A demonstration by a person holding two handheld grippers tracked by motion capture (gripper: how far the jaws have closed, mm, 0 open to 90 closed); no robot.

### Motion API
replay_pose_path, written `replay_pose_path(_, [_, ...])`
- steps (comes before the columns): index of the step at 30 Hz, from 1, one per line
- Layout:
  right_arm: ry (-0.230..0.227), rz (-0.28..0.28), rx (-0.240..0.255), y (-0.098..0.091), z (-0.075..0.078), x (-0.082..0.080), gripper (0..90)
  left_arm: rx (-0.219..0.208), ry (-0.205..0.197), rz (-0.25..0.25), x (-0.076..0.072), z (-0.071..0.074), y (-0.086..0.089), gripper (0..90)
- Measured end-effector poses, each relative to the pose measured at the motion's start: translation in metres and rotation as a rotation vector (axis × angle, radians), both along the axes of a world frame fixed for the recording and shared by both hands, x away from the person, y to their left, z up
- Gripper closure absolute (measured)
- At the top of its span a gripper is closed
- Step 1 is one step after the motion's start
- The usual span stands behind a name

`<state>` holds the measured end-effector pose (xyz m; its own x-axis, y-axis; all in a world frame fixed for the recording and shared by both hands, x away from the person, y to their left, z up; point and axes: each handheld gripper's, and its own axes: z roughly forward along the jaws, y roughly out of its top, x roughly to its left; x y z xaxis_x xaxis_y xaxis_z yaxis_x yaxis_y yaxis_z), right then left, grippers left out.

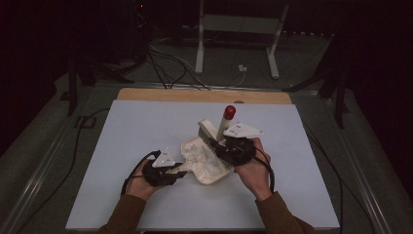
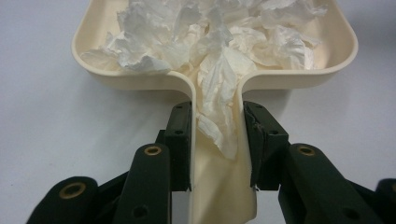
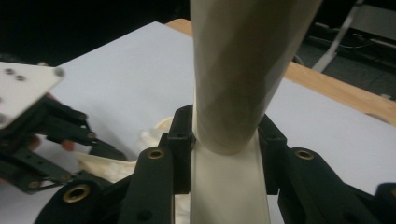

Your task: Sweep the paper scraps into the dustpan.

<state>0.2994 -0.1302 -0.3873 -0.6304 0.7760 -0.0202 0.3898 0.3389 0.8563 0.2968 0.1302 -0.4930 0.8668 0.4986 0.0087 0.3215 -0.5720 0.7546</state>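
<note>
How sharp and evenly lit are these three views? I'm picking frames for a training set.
High view: room dark, the table lit but dim and soft. Left gripper view: bright and crisp on the crumpled paper in the dustpan; its near handle looks softer. Right gripper view: the brush handle looms close and blurred, and the left gripper is out of focus.

Dustpan (image 2: 219, 100): far rim cut off by the top edge in the left gripper view; handle end runs off the bottom edge between the left claw (image 2: 217, 140) pads. Brush handle (image 3: 238, 74): blurred and cropped at the top in the right gripper view. Brush bristles (image 1: 210, 140) partly hidden behind the right claw (image 1: 229, 146) in the high view (contact with the crumpled paper (image 1: 207, 158) unclear). Worktop (image 1: 146, 122) near edge cut off by the frame bottom.
</note>
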Motion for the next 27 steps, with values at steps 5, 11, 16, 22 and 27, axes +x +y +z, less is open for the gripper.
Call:
replay_pose_path(5, [0.003,-0.023,-0.019,-0.008,-0.003,0.008,66.8,-0.012,0.003,0.018,0.000,0.001,0.004,66.6])
replay_pose_path(11, [-0.011,-0.024,-0.041,-0.017,-0.010,0.017,66.8,-0.017,0.011,0.063,0.001,0.002,0.011,66.6])
replay_pose_path(16, [-0.012,-0.026,-0.055,-0.023,-0.017,0.023,66.9,-0.018,0.009,0.095,0.001,0.004,0.016,66.6])
replay_pose_path(22, [0.000,-0.041,-0.060,-0.031,-0.026,0.028,66.8,-0.030,0.004,0.142,0.001,0.007,0.022,66.6])
replay_pose_path(27, [0.014,-0.047,-0.069,-0.039,-0.033,0.032,66.9,-0.036,0.001,0.180,0.002,0.008,0.027,66.6])
